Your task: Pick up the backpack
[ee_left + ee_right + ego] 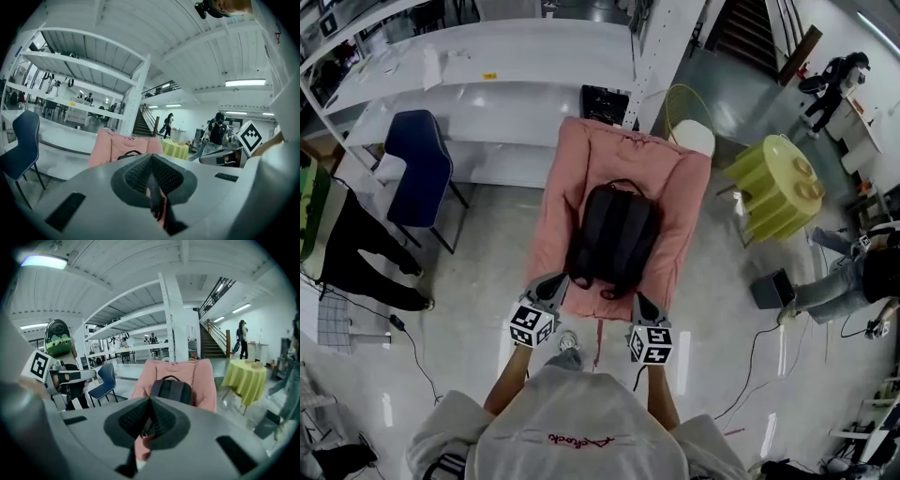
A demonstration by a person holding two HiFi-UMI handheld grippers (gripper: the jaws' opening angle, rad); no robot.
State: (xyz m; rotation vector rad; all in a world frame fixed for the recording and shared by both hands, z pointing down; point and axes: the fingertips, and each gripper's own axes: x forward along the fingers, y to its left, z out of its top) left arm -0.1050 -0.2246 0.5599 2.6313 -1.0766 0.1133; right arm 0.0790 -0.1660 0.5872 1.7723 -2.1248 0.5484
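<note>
A black backpack (613,234) lies flat on a table under a pink cloth (562,178), its top handle at the far end. In the right gripper view the backpack (171,390) shows just beyond the jaws, and in the left gripper view only its handle (130,153) peeks over them. My left gripper (557,283) is shut with nothing in it, close to the pack's near left corner. My right gripper (641,304) is shut and empty too, at the near right corner by the cloth's edge. I cannot tell whether either tip touches the pack.
A blue chair (420,167) stands left of the pink table by white shelving (487,66). A round table with a yellow-green cloth (778,183) is at the right, with a small grey box (771,289) on the floor. People stand at the left and right edges.
</note>
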